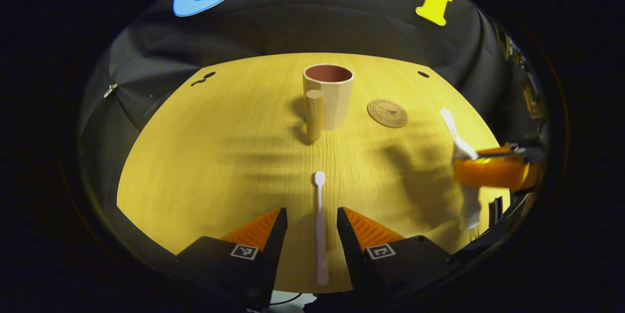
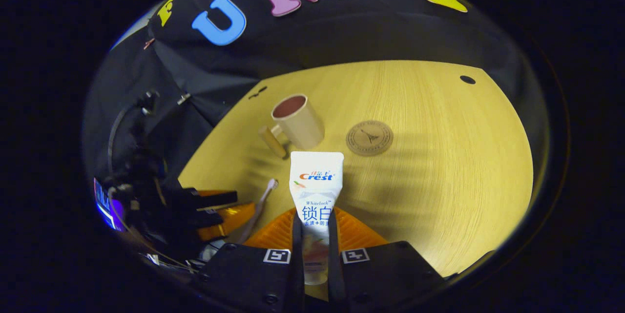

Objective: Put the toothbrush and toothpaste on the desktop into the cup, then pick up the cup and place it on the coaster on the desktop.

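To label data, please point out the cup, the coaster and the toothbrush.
cup [image 1: 334,103]: left gripper view, outer wall.
coaster [image 1: 387,113]: left gripper view, centre.
toothbrush [image 1: 320,225]: left gripper view, handle.

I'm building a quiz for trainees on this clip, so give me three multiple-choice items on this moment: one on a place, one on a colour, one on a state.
1. Where does the toothbrush lie?
A. Inside the cup
B. On the desktop, between the left gripper's open fingers
C. On the coaster

2. What colour is the inside of the cup?
A. Reddish brown
B. Bright blue
C. Green

3. What is the right gripper doing?
A. Hanging open with nothing in it
B. Shut on the coaster
C. Shut on the toothpaste tube

Answers:
1 B: in the left gripper view the white toothbrush lies flat on the desktop, with the left gripper fingers apart on either side of it.
2 A: the cream cup's inner wall shows reddish brown.
3 C: in the right gripper view both fingers press the toothpaste tube, while the coaster lies apart, beside the cup.
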{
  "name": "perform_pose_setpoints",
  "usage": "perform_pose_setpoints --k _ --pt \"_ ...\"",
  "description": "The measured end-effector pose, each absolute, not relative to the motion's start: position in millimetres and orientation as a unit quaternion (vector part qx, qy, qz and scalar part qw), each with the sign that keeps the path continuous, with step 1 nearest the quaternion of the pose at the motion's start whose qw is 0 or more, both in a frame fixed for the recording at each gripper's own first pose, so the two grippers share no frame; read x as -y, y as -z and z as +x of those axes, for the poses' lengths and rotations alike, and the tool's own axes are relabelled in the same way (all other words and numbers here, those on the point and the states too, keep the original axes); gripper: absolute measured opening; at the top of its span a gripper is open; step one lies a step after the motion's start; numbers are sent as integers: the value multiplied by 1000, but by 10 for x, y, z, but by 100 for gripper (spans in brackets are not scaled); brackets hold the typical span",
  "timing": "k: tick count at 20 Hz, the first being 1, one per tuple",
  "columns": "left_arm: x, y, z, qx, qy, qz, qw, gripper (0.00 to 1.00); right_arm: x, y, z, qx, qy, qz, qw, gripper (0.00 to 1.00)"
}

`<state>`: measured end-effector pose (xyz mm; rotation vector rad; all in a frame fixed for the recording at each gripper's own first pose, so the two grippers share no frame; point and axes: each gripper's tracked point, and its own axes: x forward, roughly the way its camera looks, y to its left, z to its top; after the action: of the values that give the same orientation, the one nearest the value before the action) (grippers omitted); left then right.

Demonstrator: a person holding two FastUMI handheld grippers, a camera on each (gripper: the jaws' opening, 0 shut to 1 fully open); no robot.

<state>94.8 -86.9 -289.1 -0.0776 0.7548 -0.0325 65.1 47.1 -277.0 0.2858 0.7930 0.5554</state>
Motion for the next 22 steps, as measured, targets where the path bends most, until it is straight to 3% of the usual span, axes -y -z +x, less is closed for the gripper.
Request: perform_pose_setpoints --k 8,9,10,11,13,18,21,22 --pt "1008 3197 1019 -411 22 -25 911 64 -280 1858 1022 -275 -274 160 908 23" --pt "1019 3189 1049 -406 24 -24 913 58 -286 1740 1084 -260 -277 165 910 23" --pt "1031 3199 1066 -408 28 -23 912 60 -299 1647 1133 -245 -279 169 913 23" --pt "1052 3197 1047 -407 35 -20 913 54 -313 1554 1204 -230 -283 173 915 23" --pt "1068 3201 1058 -409 45 -13 911 53 -410 1378 1382 -200 -291 184 917 23" --pt "1060 3209 1070 -413 47 -13 909 37 -808 1054 1904 -140 -319 208 914 23" --pt "1037 3209 1078 -410 54 -2 911 14 -1053 967 2222 -107 -328 226 911 23" --pt "1036 3203 1082 -407 56 -3 911 12 -1128 976 2325 -100 -328 231 910 23"
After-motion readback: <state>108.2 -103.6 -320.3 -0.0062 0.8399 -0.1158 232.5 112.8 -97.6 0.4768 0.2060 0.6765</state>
